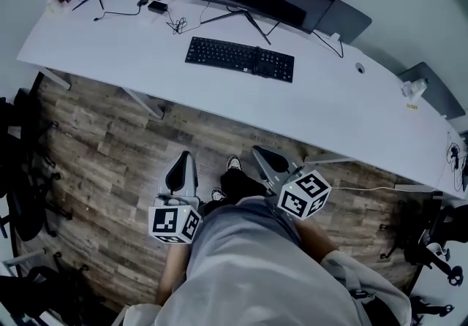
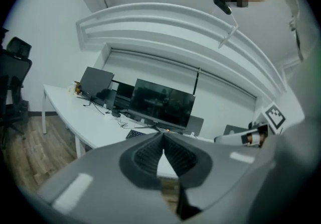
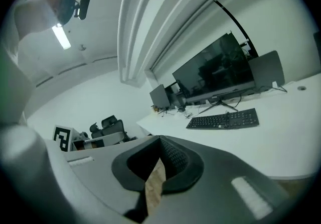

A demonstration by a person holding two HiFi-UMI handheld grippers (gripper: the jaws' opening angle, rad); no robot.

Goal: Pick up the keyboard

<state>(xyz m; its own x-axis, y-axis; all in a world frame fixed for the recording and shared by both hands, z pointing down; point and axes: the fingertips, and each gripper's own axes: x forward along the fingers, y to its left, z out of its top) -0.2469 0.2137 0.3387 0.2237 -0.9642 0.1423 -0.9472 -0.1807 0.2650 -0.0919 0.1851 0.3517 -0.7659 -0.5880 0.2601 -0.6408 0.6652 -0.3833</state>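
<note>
Approach stage, before any reach: the keyboard (image 1: 240, 58) lies flat on the white desk (image 1: 102, 43), just in front of the monitor (image 1: 267, 1) and well apart from both grippers. The left gripper (image 1: 182, 159) and right gripper (image 1: 261, 153) hang low near the person's body over the wooden floor (image 1: 102, 164), jaws pressed together on nothing. The next move probably calls for stepping closer, parting the jaws and taking the keyboard by its edges.

The left tool (image 1: 180, 171) and right tool (image 1: 268, 162) hang low, side by side, jaws together.
</note>
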